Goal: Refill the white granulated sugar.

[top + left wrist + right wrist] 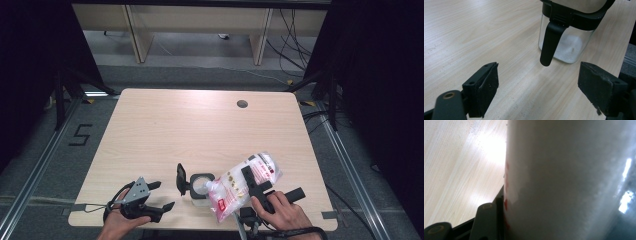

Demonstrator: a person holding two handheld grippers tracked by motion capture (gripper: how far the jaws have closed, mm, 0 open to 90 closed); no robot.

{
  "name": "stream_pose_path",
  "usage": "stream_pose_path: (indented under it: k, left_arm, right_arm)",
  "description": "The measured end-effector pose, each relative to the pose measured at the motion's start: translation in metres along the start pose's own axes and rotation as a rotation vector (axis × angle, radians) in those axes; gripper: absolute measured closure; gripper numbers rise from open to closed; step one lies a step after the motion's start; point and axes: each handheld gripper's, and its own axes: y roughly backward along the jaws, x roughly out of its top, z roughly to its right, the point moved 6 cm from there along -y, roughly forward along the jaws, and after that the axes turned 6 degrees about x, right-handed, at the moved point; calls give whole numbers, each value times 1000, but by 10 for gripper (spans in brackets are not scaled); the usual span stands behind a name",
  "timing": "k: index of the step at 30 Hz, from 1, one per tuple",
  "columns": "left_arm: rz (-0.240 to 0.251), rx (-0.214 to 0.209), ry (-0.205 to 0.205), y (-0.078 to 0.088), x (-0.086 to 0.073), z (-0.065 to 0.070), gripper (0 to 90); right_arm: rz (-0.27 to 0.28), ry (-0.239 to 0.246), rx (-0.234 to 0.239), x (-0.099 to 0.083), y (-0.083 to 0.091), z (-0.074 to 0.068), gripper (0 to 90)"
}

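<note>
The right gripper [256,184] grasps the bag [243,184], tilted with its mouth low left over the jar [202,187], while the left gripper [161,196] waits released near left.

**Bag tipped over the open jar**

In my right jaws sits a clear plastic bag [246,182] with red-and-white print, full of white grains, tilted with its lower corner over the jar [201,188]. The clear, square jar stands upright near the table's front edge, black hinged lid [181,179] flipped open, some white grains inside.
</note>
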Motion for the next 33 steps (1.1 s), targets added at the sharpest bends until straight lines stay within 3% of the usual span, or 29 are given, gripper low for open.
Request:
stream_pose_path:
  k: [2, 3, 4, 5, 6, 7, 9, 12, 13, 16, 21, 26, 27, 33]
  left_arm:
    - [0, 0, -8, -1, 0, 0, 163]
    - [-5, 2, 18, -1, -1, 1, 163]
    - [-4, 2, 19, -1, -1, 2, 163]
    - [-1, 3, -1, 0, -1, 0, 163]
    - [2, 3, 9, 0, 0, 0, 163]
    - [3, 2, 6, -1, 0, 0, 163]
    - [2, 5, 8, -1, -1, 0, 163]
    - [7, 1, 29, -1, 0, 1, 164]
    - [3, 2, 7, -1, 0, -1, 164]
    - [4, -2, -5, -1, -1, 0, 163]
    - [4, 0, -5, -1, -1, 0, 164]
    - [0, 5, 23, -2, -1, 0, 164]
    - [2, 1, 1, -2, -1, -1, 164]
    - [-4, -2, -5, -1, -1, -1, 164]
  right_arm:
    - [-4, 2, -1, -1, 0, -1, 463]
    - [-5, 4, -1, -1, 0, -1, 463]
    - [-7, -14, 4, 0, 1, -1, 463]
    - [-4, -15, 0, 0, 1, -1, 463]
    - [-5, -23, -1, 0, 1, -1, 463]
    - [-12, 8, 0, -1, 2, 2, 464]
    - [-2, -16, -6, 0, 1, 2, 464]
    - [-6, 30, -10, 0, 0, 7, 464]
    - [-7, 20, -4, -1, 0, 5, 464]
    - [-8, -9, -5, -1, 0, 4, 465]
    - [-6, -13, -8, -1, 0, 4, 465]
    - [2, -6, -11, 0, -1, 5, 466]
    - [9, 8, -13, 0, -1, 6, 466]
    - [6, -35, -7, 1, 0, 2, 466]
